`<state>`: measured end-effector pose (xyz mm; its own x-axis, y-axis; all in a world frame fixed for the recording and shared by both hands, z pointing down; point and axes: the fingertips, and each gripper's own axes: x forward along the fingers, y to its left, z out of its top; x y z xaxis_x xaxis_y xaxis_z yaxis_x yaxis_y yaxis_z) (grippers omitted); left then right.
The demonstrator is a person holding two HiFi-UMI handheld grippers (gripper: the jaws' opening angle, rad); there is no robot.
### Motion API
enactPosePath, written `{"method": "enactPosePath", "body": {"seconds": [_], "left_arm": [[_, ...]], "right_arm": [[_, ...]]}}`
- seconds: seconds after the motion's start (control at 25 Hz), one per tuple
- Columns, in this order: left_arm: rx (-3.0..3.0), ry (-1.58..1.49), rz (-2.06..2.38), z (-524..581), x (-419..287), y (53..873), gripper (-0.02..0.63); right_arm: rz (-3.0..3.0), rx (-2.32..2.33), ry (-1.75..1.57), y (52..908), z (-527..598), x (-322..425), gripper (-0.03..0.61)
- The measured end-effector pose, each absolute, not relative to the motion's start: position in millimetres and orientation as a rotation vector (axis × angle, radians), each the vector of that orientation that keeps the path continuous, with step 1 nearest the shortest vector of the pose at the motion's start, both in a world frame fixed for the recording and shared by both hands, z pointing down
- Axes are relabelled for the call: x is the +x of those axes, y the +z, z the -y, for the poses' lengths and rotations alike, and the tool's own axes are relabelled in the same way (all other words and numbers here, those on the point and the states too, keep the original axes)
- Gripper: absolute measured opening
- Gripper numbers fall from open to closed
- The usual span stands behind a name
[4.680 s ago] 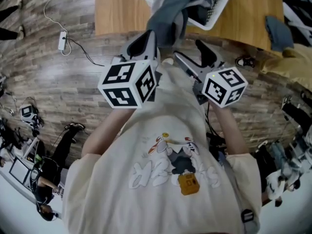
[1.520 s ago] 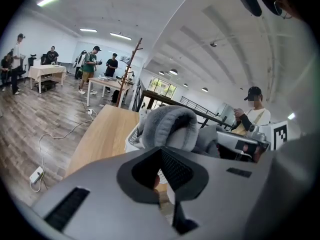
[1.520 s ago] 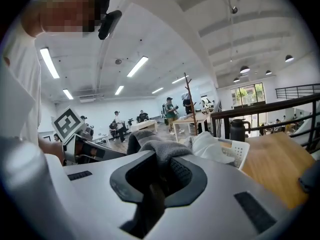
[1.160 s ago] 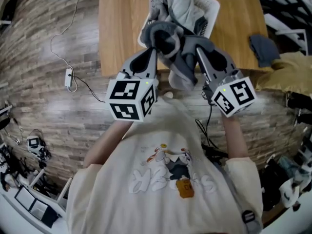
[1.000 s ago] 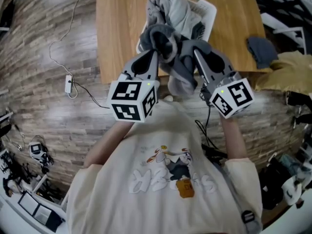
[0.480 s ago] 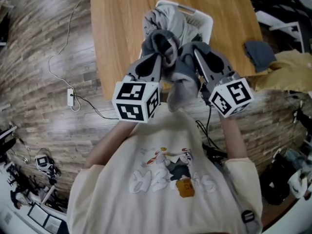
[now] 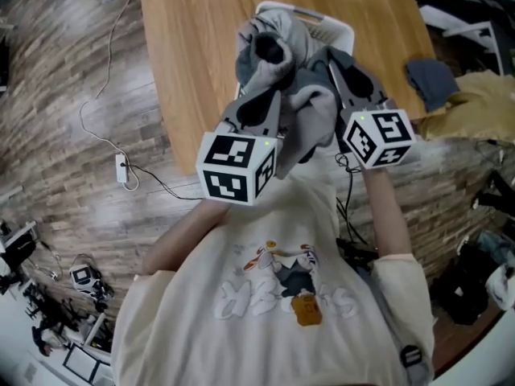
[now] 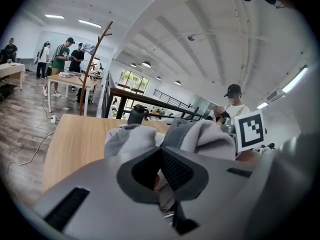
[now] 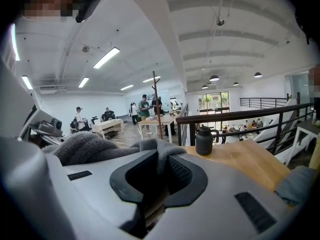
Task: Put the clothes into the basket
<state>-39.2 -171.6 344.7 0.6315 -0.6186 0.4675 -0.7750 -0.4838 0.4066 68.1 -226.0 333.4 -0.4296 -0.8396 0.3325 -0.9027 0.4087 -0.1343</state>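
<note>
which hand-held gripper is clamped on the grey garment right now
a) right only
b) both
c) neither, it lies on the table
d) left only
b: the grey garment hangs between the left hand-held gripper and the right hand-held gripper. Each gripper view shows jaws shut with grey cloth pinched between them, and the garment is held up in front of the white basket.

A wooden desk [image 7: 193, 47] stands on a plank floor [image 7: 64, 215], where a white power block [image 7: 122, 168] lies with its cable [image 7: 83, 119] looping away. A dark flask [image 9: 203, 140] stands upright on the desk's far side (lid on). Beyond it run a black railing [image 9: 240, 115] and a branched coat stand [image 8: 95, 59]. Several people [image 8: 62, 59] gather round other tables [image 8: 72, 77] under strip lights [image 9: 108, 57].
</note>
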Motion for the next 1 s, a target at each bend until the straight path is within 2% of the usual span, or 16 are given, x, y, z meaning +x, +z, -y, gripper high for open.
{"method": "enactPosePath", "body": {"seconds": [0.76,1.0], "left_arm": [[2.151,0.298,1.054,213.5,28.5,351.6,0.0],[2.151,0.408,1.062,228.1,42.5,379.9,0.0]], "right_arm": [[2.298,1.337,0.603,427.0,299.4,105.8,0.049],[2.241,1.315,0.688,453.3,320.5,101.2,0.049]]}}
